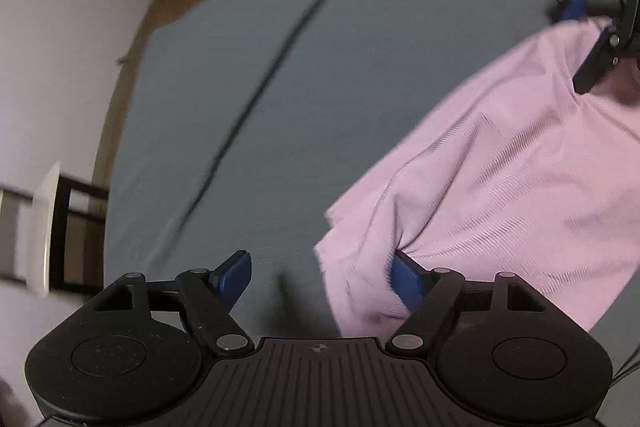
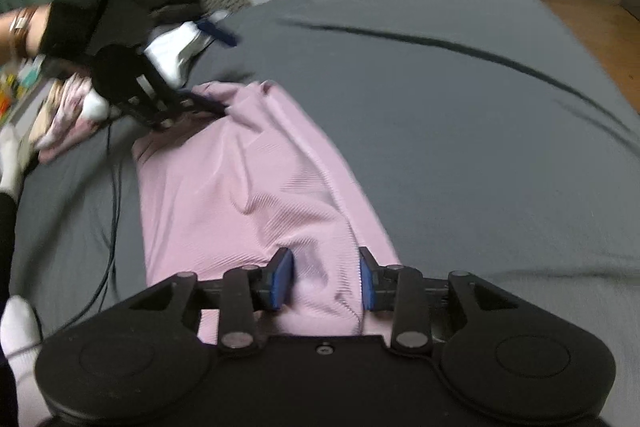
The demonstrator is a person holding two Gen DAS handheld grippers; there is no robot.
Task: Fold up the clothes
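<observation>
Right gripper [image 2: 326,279]: jaws partly open, pink cloth bunched between them, not pinched.
Left gripper [image 1: 320,279]: jaws wide open, one finger touching cloth.
Pink garment [image 2: 240,187]: on bed [image 2: 460,127], long axis running away toward upper left.

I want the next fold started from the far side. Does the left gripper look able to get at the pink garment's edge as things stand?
Probably yes: the left gripper is open right at the pink garment, one finger already under its edge, nothing between them on the grey bed.
</observation>
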